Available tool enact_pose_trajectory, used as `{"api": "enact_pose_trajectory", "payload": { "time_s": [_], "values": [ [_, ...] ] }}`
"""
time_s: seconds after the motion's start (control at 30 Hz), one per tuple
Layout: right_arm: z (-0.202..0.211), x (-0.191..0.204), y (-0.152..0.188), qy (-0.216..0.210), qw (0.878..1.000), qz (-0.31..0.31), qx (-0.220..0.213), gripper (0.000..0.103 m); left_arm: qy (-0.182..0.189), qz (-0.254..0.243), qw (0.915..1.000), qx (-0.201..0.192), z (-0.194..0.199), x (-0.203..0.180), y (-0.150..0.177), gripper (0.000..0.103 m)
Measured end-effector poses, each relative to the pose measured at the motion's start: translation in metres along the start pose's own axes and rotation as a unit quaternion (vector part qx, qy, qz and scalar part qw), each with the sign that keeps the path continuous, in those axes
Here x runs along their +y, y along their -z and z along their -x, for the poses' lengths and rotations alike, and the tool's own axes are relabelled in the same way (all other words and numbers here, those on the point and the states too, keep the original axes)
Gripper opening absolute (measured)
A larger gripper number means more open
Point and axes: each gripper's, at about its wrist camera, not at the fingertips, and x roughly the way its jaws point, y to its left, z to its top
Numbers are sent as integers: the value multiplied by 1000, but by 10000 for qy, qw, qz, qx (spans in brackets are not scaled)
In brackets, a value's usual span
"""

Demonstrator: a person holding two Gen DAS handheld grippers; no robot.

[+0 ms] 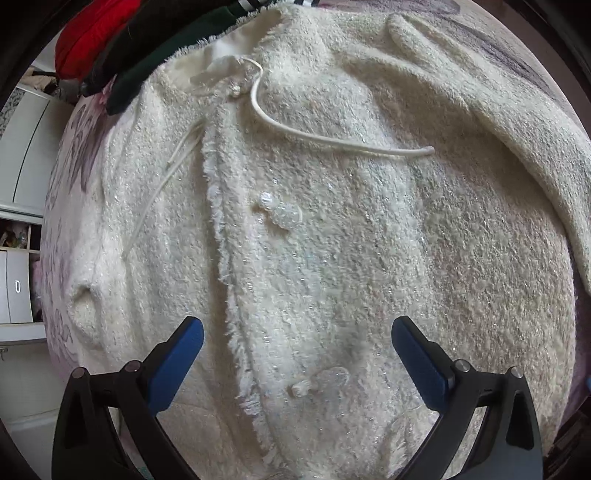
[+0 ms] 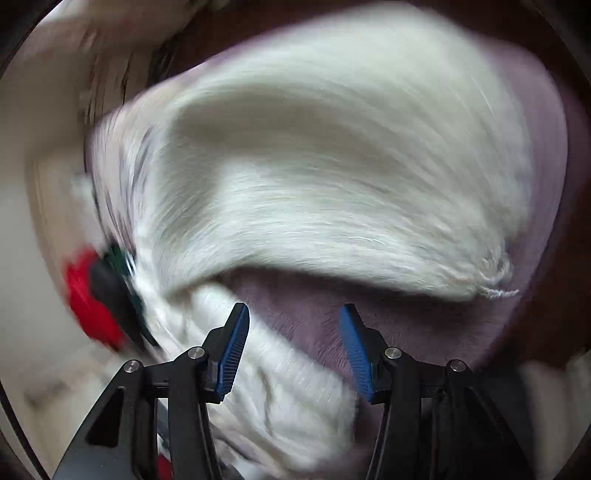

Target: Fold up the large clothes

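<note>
A fluffy cream jacket (image 1: 332, 229) with clear bead buttons (image 1: 280, 212) and a white drawstring (image 1: 332, 138) lies spread front-up on a bed. My left gripper (image 1: 297, 338) hovers open and empty over its lower front, jaws wide apart. In the right wrist view, heavily blurred by motion, the same cream garment (image 2: 332, 177) fills the middle, with a sleeve-like part (image 2: 288, 380) running under my right gripper (image 2: 293, 334), which is open and holds nothing.
The bedspread is mauve with a pattern (image 1: 70, 155) (image 2: 295, 306). Red (image 1: 92, 33) and dark green clothes (image 1: 147, 70) lie piled at the far left edge of the jacket, and also show in the right wrist view (image 2: 92, 295). White cabinets (image 1: 22, 206) stand beside the bed.
</note>
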Motion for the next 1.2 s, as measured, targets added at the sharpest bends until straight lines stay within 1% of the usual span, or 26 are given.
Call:
{"api": "enact_pose_trajectory", "payload": {
  "time_s": [0.03, 0.07, 0.1, 0.13, 0.17, 0.23, 0.27, 0.3, 0.33, 0.43, 0.57, 0.6, 0.63, 0.7, 0.77, 0.83, 0.87, 0.93, 0.97, 1.03, 1.07, 1.1, 1.13, 1.17, 1.2],
  "values": [
    [-9, -25, -2, -379, 9983, -335, -278, 53, 10, 39, 10000, 48, -3, -1, -1, 103],
    [-13, -36, -4, -633, 9958, -516, -423, 53, 24, 84, 9999, 74, -6, -3, -3, 103],
    [-19, -50, -4, -1057, 9893, -741, -674, 53, 27, 88, 9999, 87, -9, -5, -7, 103],
    [-21, -54, -2, -1263, 9848, -838, -850, 55, -8, 71, 9999, 95, -13, -7, -8, 103],
    [-23, -53, 1, -1443, 9809, -791, -1037, 55, -73, 36, 9999, 109, -17, -10, -10, 103],
    [-28, -44, 8, -1470, 9791, -514, -1306, 55, -92, 16, 9998, 150, -25, -15, -14, 103],
    [-30, -42, 11, -1559, 9764, -421, -1437, 55, -112, 17, 9998, 156, -29, -16, -15, 103],
    [-31, -41, 10, -1682, 9731, -457, -1510, 55, -115, 13, 9998, 151, -32, -16, -17, 103],
    [-35, -43, 10, -1910, 9670, -546, -1594, 55, -125, -1, 9998, 134, -34, -17, -18, 103],
    [-47, -40, -1, -2282, 9546, -693, -1785, 55, -191, -41, 9998, 72, -39, -26, -24, 103],
    [-70, -29, -10, -2486, 9445, -822, -1985, 55, -199, -21, 9998, 20, -43, -32, -25, 103],
    [-76, -25, -11, -2500, 9427, -857, -2037, 52, -220, -24, 9998, -10, -43, -33, -26, 103],
    [-80, -18, -9, -2412, 9446, -839, -2064, 39, -225, -26, 9997, -36, -42, -33, -27, 103],
    [-74, -11, -7, -2290, 9478, -775, -2078, 15, -234, -7, 9997, -97, -41, -30, -30, 103],
    [-68, 3, -3, -2056, 9528, -608, -2147, 13, -206, 51, 9997, -127, -40, -23, -31, 103],
    [-53, 32, 5, -1785, 9577, -218, -2245, 13, -182, 153, 9996, -142, -39, -13, -32, 103],
    [-48, 43, 8, -1734, 9580, -71, -2281, 12, -175, 207, 9995, -157, -38, -5, -32, 103],
    [-29, 81, 21, -1621, 9570, 410, -2369, 12, -134, 390, 9990, -182, -37, 17, -31, 103],
    [-17, 104, 29, -1497, 9562, 718, -2412, 12, -128, 465, 9987, -185, -36, 27, -29, 103],
    [-9, 156, 51, -1228, 9513, 1388, -2464, 12, -112, 679, 9975, -169, -30, 59, -23, 103],
    [-5, 185, 64, -1050, 9470, 1732, -2493, 12, -116, 795, 9966, -158, -30, 74, -20, 103],
    [20, 212, 71, -910, 9408, 2101, -2500, 12, -124, 906, 9957, -147, -29, 91, -18, 103],
    [15, 244, 92, -813, 9340, 2465, -2453, 12, -137, 1000, 9948, -132, -29, 107, -18, 103],
    [13, 266, 102, -722, 9296, 2673, -2434, 12, -147, 1101, 9937, -118, -29, 122, -15, 103],
    [2, 299, 124, -586, 9203, 3040, -2394, 12, -160, 1227, 9923, -104, -30, 139, -9, 103]
  ]
}}
